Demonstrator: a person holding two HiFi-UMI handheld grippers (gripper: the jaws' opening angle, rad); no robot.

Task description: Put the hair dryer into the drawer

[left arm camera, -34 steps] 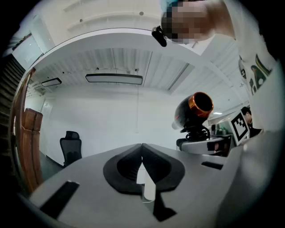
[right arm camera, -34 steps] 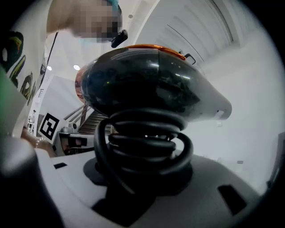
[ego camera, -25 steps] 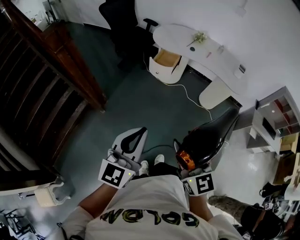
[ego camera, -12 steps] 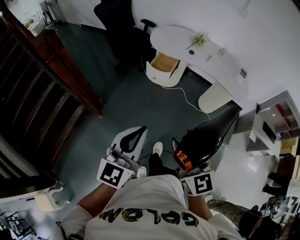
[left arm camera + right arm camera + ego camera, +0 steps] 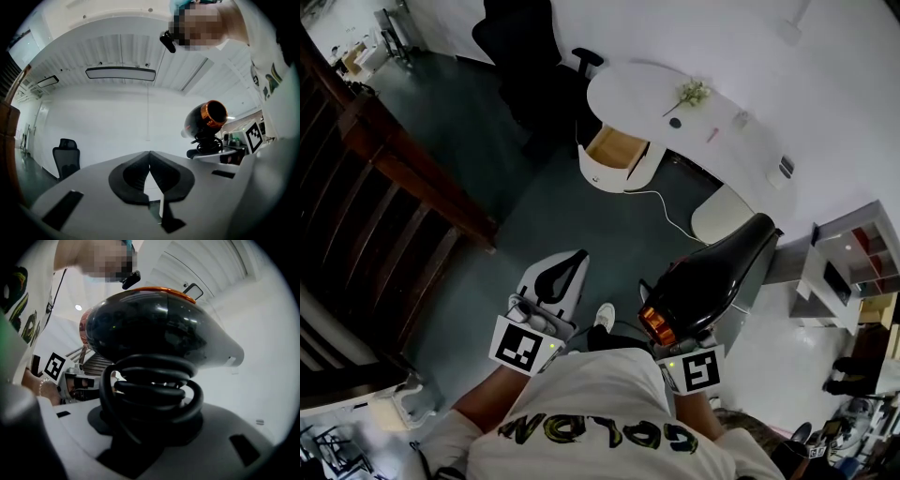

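The hair dryer (image 5: 712,277) is glossy black with an orange ring at its rear, and its cord (image 5: 154,390) is coiled round the handle. My right gripper (image 5: 698,319) is shut on that wrapped handle, with the dryer's body (image 5: 159,329) filling the right gripper view. My left gripper (image 5: 558,281) is beside it, shut, its tips touching with nothing between them (image 5: 149,154). The dryer (image 5: 206,119) also shows at the right of the left gripper view. Ahead across the floor, the wooden-lined drawer (image 5: 617,150) stands pulled open from the white curved desk (image 5: 741,141).
A black office chair (image 5: 520,56) stands left of the desk. A dark wooden railing (image 5: 384,187) runs along the left. A white cable (image 5: 670,202) lies on the floor near the drawer. White shelving (image 5: 853,253) stands at the right. A flower sprig (image 5: 694,92) lies on the desk.
The person has walked toward the desk: the open drawer now sits lower and nearer in the head view. Both grippers came along level, grips unchanged.
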